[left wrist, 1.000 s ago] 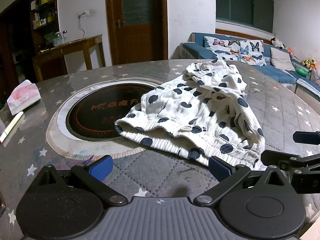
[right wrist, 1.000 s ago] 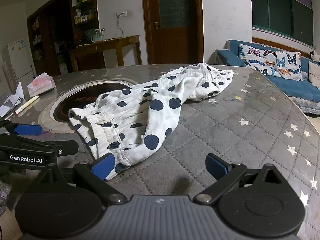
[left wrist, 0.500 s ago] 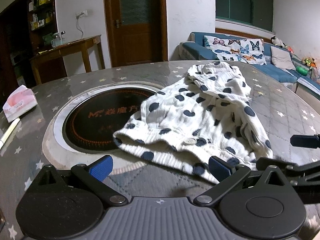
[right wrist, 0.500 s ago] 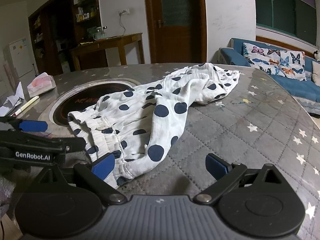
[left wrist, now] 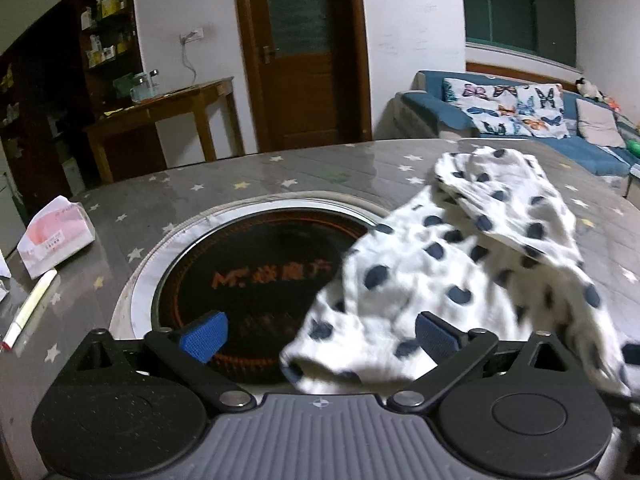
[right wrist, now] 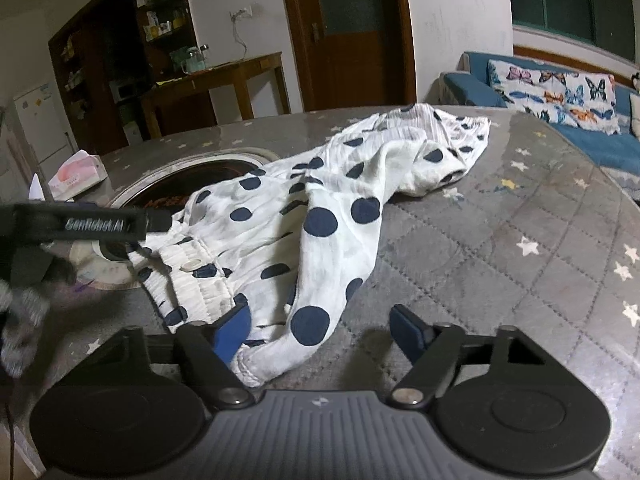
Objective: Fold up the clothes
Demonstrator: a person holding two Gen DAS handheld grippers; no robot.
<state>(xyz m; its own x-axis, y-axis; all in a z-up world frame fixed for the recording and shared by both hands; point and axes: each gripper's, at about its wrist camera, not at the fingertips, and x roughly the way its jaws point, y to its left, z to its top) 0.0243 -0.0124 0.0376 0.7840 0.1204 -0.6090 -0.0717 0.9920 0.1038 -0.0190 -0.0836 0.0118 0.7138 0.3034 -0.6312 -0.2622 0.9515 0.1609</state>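
A white garment with dark blue polka dots (right wrist: 320, 216) lies crumpled on the grey star-patterned quilted table cover (right wrist: 520, 248), stretching from the near edge toward the far side, with its ribbed, buttoned waistband (right wrist: 192, 276) at the near end beside the round black inset hob (left wrist: 256, 276).

The right gripper (right wrist: 320, 330) sits low over the near hem. Its jaws have just been closing and now stand partly open, with a fold of the spotted cloth lying between them. The left pad (right wrist: 232, 334) touches the fabric's edge, while the right pad (right wrist: 406, 332) stands clear of it over bare table cover, so nothing is pinched.

The left gripper (left wrist: 320, 338) has its jaws wide, having just narrowed slightly. The waistband end lies between them, bunched toward the right pad (left wrist: 434, 334); motion blur there makes it hard to tell whether that pad touches the cloth. Its left pad (left wrist: 204, 336) hangs over the hob, apart from the garment.

A tissue pack (left wrist: 56, 236) and a pen (left wrist: 30, 308) lie at the table's left.
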